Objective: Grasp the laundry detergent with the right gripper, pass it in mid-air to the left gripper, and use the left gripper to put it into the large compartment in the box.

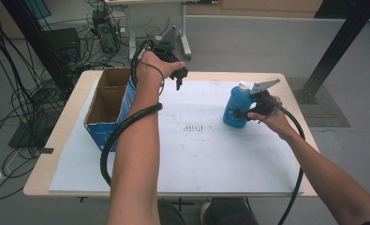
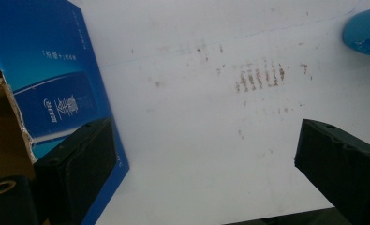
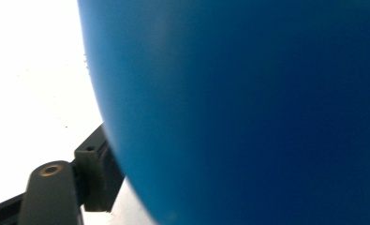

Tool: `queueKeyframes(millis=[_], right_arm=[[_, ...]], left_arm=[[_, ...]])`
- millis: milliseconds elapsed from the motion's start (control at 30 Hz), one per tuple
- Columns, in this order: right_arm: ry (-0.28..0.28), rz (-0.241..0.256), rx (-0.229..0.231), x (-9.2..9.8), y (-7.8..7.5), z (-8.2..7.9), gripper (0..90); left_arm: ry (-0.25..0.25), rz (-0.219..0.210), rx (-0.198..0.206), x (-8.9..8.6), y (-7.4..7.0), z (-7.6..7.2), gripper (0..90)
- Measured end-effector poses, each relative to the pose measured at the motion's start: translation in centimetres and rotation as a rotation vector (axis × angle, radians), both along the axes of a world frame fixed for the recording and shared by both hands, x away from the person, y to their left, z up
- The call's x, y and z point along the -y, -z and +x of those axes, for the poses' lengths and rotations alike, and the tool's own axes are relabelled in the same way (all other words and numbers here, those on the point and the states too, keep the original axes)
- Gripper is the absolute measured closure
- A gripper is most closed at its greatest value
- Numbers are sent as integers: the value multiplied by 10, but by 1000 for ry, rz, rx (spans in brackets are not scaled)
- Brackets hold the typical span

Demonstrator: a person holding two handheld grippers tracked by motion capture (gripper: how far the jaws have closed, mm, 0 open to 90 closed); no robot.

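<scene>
Box print was white Chinese characters, too blurry for me to read; bottle label unreadable. My right gripper [image 1: 246,112] pinched the blue bottle [image 1: 234,108], upright on the white sheet [image 1: 210,154]. Left gripper [image 1: 179,77] hung spread, empty, beside the open cardboard box [image 1: 108,101], well apart from the bottle.

The high view looked down on the table [image 1: 267,77]; both gripper views sat close, sharing the bottle [image 1: 235,108] beside it.

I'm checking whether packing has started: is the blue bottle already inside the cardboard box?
No, the blue bottle stands on the white sheet, well apart from the cardboard box.
</scene>
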State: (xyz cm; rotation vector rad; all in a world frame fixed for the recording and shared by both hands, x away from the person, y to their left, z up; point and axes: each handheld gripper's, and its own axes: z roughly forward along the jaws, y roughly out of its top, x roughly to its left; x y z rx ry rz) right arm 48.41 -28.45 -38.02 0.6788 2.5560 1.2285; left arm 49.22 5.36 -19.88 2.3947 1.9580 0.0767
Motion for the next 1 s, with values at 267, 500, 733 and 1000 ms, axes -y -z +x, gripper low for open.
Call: queueKeyframes(millis=[267,500,733,1000], right_arm=[[-12,3,14,-1,4,1,346],[-17,11,16,1,5,3,391],[-27,20,10,2,6,3,404],[-35,25,5,2,7,5,412]], left_arm=[[2,4,-8,-1,3,0,63],[1,4,-5,-1,4,2,63],[0,4,-11,-1,6,3,64],[1,4,-10,0,7,3,64]])
